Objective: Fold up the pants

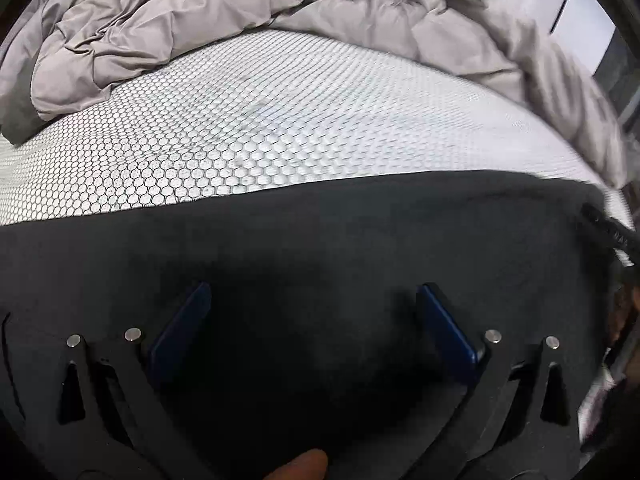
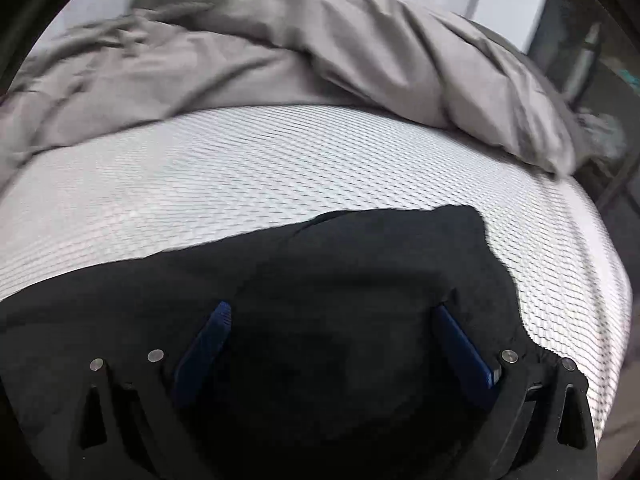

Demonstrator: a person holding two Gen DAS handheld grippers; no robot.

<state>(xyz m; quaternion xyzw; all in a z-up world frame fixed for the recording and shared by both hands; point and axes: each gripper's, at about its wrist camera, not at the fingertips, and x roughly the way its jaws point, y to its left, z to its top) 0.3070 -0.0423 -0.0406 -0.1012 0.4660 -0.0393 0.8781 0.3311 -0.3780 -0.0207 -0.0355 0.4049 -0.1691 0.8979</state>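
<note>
Black pants (image 1: 304,232) lie flat on the white honeycomb-patterned mattress (image 1: 248,140), filling the lower half of the left wrist view, with a black drawstring (image 1: 600,220) at their right end. My left gripper (image 1: 314,292) hovers just above the fabric with its blue pads (image 1: 184,328) spread wide and nothing between them. In the right wrist view the pants (image 2: 360,256) end in an uneven edge at the right, over the mattress (image 2: 240,168). My right gripper (image 2: 332,312) is also open, low over the cloth.
A crumpled grey duvet (image 1: 192,12) is piled along the far side of the bed, also the grey duvet (image 2: 280,48) in the right wrist view. White furniture (image 1: 568,4) stands beyond the bed's right end. A fingertip (image 1: 300,466) shows at the bottom edge.
</note>
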